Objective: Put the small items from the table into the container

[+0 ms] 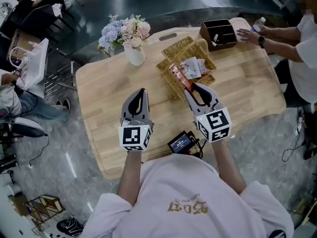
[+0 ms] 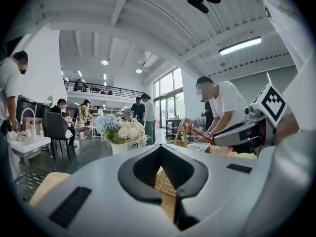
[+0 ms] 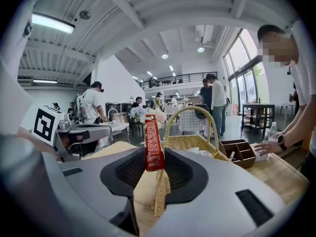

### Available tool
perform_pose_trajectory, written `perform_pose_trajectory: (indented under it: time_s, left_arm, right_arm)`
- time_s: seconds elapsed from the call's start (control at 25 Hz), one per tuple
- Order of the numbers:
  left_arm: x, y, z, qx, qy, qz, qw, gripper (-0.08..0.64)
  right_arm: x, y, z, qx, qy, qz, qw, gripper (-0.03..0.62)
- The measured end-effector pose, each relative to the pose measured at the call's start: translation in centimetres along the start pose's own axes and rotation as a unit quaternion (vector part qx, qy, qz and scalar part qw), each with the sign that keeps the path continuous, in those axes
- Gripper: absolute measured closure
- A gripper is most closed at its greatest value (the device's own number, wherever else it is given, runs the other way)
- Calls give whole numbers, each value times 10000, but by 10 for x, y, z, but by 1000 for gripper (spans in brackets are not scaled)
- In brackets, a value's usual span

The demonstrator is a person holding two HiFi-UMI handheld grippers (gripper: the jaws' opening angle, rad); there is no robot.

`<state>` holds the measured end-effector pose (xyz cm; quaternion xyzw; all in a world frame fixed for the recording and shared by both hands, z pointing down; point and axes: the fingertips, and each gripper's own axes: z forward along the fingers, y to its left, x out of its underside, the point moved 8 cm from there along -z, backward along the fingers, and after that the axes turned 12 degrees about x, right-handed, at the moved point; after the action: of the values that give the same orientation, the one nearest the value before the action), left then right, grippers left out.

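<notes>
Red foil is catching the eye: a slim stick sachet [image 3: 153, 141] is standing upright in the right tongs [image 3: 154, 166]. The pads are clamping its lower end while most of its length is sticking out beyond them. It is hanging in the air just above the near rim of the wicker basket [image 1: 174, 47], touching neither the weave nor the bench [image 1: 114, 83].

I am taking the basket for the container, since a few pale packets [image 1: 190, 66] are already lying in it. The step in hand looks like the drop.

To do it well, the person should be bringing the whole sachet over the hollow and passing it clear of the arched handle. The free end should be dipping low among the packets before the pads let go. Let go too near the rim, a stick this long and light could bridge the edge and tip back out.

The left tongs [image 1: 142, 94] are closed together on nothing, hovering over bare wood to the left of the basket. They could be steadying the basket, which looks light enough to slide if nudged.

Farther off, a vase of flowers [image 1: 130, 36] is standing near the bench's far edge. Another person's hand [image 1: 247, 35] is resting by a dark divided box [image 1: 220, 32] at the far corner.
</notes>
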<state>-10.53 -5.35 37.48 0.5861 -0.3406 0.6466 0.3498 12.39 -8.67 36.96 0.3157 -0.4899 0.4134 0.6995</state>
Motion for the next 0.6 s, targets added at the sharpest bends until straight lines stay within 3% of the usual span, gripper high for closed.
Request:
perform_pose_trajectory:
  time_s: [0.6]
  left_arm:
    - [2, -9, 24, 118, 74, 2, 9999, 560]
  right_arm:
    - [13, -56, 7, 624, 205, 434, 9969, 463]
